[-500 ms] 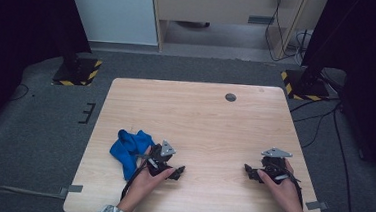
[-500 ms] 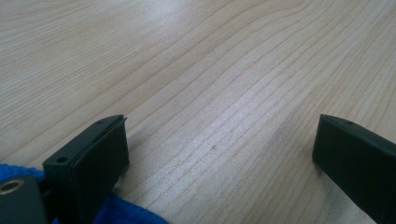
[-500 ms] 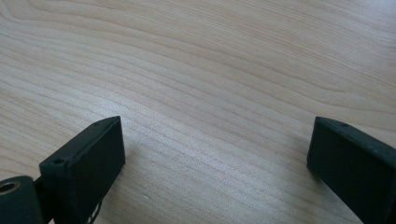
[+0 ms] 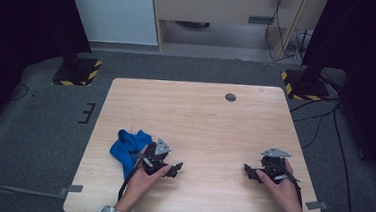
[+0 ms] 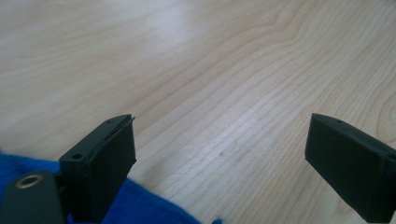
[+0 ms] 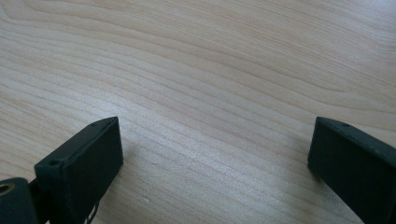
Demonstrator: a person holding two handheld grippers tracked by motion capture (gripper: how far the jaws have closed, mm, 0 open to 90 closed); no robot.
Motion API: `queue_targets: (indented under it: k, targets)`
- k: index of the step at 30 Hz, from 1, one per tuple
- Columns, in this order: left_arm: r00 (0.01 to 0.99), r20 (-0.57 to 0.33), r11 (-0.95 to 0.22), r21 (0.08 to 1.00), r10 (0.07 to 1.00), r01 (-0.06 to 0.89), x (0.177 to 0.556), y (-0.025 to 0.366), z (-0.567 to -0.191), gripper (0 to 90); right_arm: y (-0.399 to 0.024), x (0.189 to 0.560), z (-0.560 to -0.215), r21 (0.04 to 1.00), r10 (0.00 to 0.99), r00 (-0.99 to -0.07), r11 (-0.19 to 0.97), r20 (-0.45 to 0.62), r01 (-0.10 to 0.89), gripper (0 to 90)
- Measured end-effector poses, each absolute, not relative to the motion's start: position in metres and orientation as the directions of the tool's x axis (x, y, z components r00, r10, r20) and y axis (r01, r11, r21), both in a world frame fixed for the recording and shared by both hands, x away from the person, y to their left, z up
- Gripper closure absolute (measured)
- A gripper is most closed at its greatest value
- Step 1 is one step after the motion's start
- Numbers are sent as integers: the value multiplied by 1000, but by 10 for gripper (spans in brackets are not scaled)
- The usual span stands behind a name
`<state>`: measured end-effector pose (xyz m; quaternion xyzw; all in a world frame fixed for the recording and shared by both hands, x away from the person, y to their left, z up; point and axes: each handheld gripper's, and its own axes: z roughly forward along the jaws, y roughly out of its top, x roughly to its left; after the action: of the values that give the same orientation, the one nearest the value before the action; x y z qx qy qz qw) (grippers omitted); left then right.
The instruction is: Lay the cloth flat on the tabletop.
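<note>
At seven o'clock on the wooden table [image 4: 200,117], a crumpled blue cloth [image 4: 128,147] lies just beside the left gripper [image 4: 174,169], whose jaws stand wide apart over bare wood. Toward five o'clock, the right gripper [image 4: 249,172] rests in the person's hand, its jaws likewise spread, gripping nothing.

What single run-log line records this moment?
left gripper: open, beside cloth | right gripper: open, over bare table | nothing held
</note>
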<state>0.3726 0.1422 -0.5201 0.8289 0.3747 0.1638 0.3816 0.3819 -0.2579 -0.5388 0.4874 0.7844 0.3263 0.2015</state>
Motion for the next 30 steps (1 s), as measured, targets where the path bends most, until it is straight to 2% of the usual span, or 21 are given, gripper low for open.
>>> queue_targets:
  k: [9, 11, 13, 30]
  targets:
    - [614, 1, -365, 805, 790, 467, 359, 185, -488, 82, -256, 382, -539, 705, 900, -436, 306, 5, 640, 23]
    - [586, -8, -336, 813, 810, 476, 359, 200, -482, 82, -256, 382, -539, 705, 900, -437, 307, 4, 639, 23]
    - [542, 24, -331, 814, 840, 478, 361, 211, -479, 81, -256, 382, -539, 706, 900, -436, 306, 4, 639, 24]
    - [374, -32, -194, 812, 927, 550, 362, 296, -491, 78, -256, 382, -539, 705, 900, -436, 306, 5, 640, 23]
